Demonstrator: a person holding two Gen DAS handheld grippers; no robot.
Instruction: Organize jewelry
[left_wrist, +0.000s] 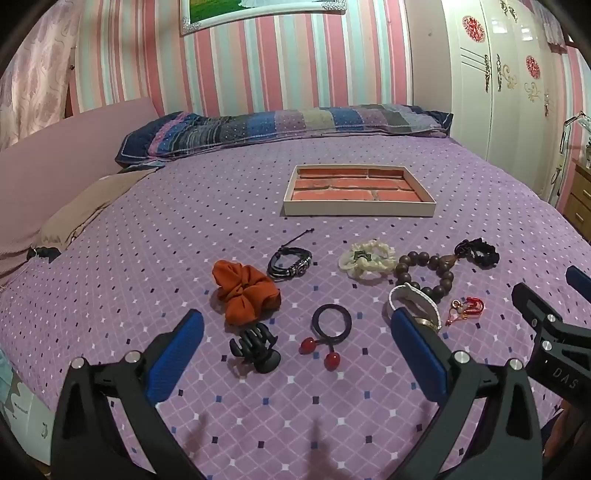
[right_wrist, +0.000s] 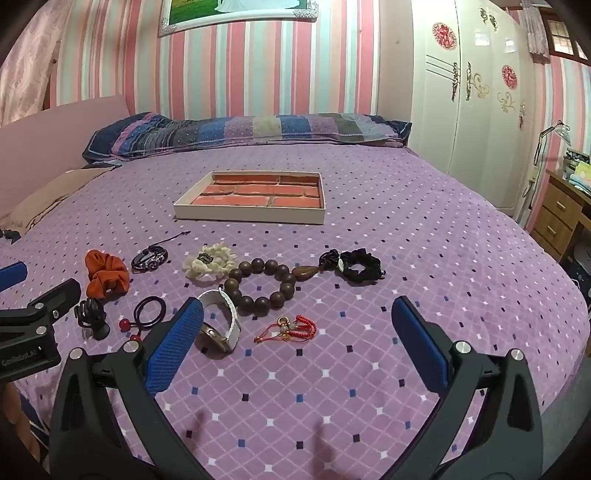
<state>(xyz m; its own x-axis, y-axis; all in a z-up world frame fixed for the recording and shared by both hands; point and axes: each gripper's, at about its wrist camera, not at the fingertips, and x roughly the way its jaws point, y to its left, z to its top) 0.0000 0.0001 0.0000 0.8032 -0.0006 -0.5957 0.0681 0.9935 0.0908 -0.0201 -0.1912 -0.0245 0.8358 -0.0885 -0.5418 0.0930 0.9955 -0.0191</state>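
Left gripper (left_wrist: 295, 325) and right gripper (right_wrist: 297, 321): blue-padded jaws spread fully, nothing held, above the purple diamond-patterned bedspread (left_wrist: 147, 258). Nearest, at twelve o'clock of the left gripper, a black claw hair clip (left_wrist: 255, 350) and black cherry-bead hair tie (left_wrist: 330, 328). Beyond, a brown wooden bead bracelet (right_wrist: 262, 286). Farthest, at twelve o'clock, a shallow cream brick-lined tray (right_wrist: 251, 214), empty.

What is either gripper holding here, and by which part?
Nothing is held. The left gripper and right gripper both stand wide open above the bedspread; the jewelry lies loose on it, and the tray holds nothing.
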